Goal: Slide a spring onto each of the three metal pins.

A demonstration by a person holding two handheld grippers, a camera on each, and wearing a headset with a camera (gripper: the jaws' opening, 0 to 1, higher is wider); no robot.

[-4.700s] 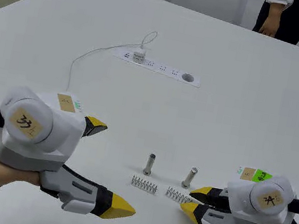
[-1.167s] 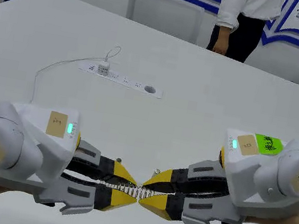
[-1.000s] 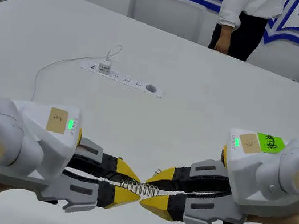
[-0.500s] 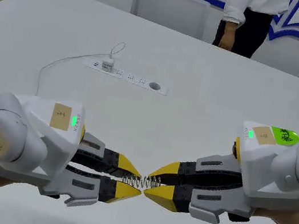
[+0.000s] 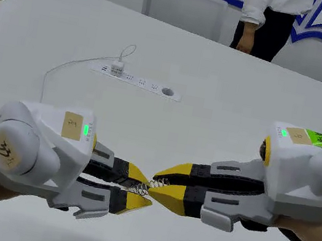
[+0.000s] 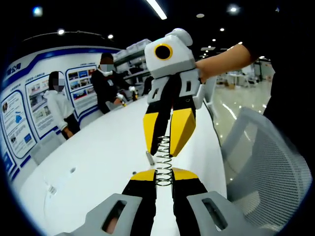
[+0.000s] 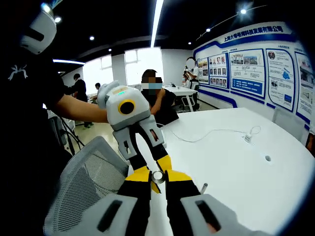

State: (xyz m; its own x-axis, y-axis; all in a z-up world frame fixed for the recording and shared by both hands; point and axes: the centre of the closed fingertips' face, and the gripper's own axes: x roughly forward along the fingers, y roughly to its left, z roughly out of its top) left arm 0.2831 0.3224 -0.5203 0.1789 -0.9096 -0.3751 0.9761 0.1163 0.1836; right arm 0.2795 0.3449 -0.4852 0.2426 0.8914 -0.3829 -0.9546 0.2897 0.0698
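Observation:
A small steel spring hangs in the air between the two grippers, which point tip to tip low over the white table. My left gripper is shut on its near end, seen between the jaws in the left gripper view as the spring. My right gripper is shut on the other end, which shows end-on as a metal ring, the spring. One metal pin stands on the table below. In the right gripper view a pin stands just right of the jaws.
A white power strip with a plug and cable lies in the middle of the table. A chair and a standing person are at the far edge. A mesh chair stands near the table's near side.
4.7 s ago two springs lay on the table by two pins, with the grippers apart. Over the last second the tips have closed in and the spring span between them has shortened.

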